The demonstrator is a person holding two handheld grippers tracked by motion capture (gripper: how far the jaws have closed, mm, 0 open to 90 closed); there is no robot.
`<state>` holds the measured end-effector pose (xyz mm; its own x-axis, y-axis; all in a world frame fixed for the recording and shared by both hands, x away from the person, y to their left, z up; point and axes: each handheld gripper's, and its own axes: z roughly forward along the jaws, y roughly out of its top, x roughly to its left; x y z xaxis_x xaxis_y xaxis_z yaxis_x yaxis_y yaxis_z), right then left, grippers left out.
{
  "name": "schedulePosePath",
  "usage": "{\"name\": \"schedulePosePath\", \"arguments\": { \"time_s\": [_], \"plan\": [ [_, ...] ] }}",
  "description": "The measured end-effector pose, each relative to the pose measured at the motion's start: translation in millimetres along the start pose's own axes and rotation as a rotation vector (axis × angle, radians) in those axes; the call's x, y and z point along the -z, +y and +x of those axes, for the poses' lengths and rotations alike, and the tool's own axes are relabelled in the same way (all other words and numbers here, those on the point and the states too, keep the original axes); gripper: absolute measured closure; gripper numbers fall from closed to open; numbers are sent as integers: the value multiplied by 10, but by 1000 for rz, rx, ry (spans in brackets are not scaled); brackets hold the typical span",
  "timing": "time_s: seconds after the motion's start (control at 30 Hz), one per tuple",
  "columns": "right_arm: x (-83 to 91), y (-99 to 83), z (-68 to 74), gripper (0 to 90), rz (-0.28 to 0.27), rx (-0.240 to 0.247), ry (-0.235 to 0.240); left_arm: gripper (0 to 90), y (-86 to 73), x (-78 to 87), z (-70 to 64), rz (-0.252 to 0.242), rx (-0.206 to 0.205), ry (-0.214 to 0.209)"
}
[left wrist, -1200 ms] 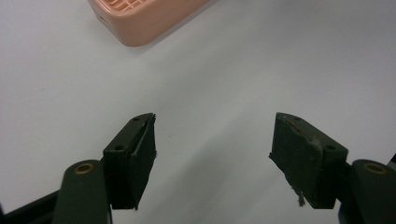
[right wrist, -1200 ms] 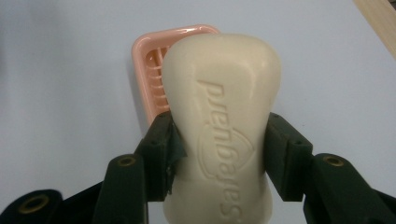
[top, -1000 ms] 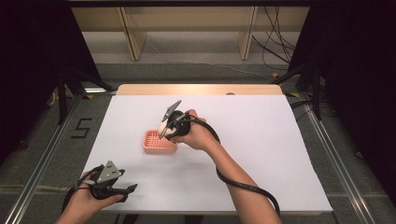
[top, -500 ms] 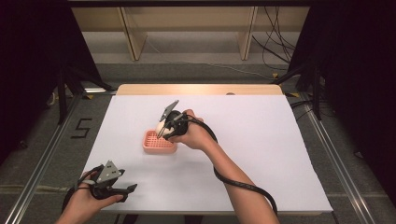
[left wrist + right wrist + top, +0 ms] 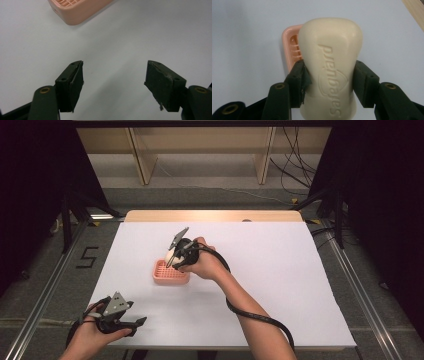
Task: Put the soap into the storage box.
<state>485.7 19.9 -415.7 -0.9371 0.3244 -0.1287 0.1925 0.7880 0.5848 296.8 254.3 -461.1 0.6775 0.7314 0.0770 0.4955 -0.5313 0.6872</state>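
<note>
A cream bar of soap (image 5: 332, 62) with embossed lettering is clamped between the jaws of my right gripper (image 5: 329, 82). It hangs just above a pink slatted soap dish (image 5: 170, 272) that sits on the white table near its middle. In the high view my right gripper (image 5: 172, 256) is over the dish's far right corner, with a sliver of the soap (image 5: 170, 254) showing beside it. The dish's rim (image 5: 288, 47) peeks out to the left of the soap. My left gripper (image 5: 135, 325) rests open near the front left edge, with the dish (image 5: 77, 10) ahead of it.
The white table top (image 5: 280, 270) has a wooden strip (image 5: 215, 216) along its far edge. Metal rails (image 5: 45, 290) run along both sides on the grey floor. Cables (image 5: 295, 180) lie at the back right.
My right gripper with the soap has shifted slightly left and lower over the dish. The left gripper has stayed where it was.
</note>
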Motion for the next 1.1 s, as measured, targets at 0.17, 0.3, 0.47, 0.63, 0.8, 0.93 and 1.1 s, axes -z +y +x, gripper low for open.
{"name": "schedulePosePath", "arguments": {
  "time_s": [0.17,0.3,0.47,0.63,0.8,0.93,1.1],
  "plan": [
    [-28,15,4,505,-2,0,0,302,0,-3,-7,-9,10,-2],
    [-46,33,8,505,1,0,1,302,0,0,0,0,0,0],
    [-90,47,10,505,7,2,11,302,-2,-4,-3,-7,6,1],
    [-114,43,11,505,7,-2,13,301,-2,-5,-2,-5,5,1],
    [-126,40,1,505,12,-1,14,301,-1,-2,-2,-6,4,1],
    [-135,42,10,505,19,-8,14,302,1,2,-3,-5,3,-2],
    [-160,46,9,505,20,-2,18,302,0,1,-2,-5,2,-3]
  ]
}}
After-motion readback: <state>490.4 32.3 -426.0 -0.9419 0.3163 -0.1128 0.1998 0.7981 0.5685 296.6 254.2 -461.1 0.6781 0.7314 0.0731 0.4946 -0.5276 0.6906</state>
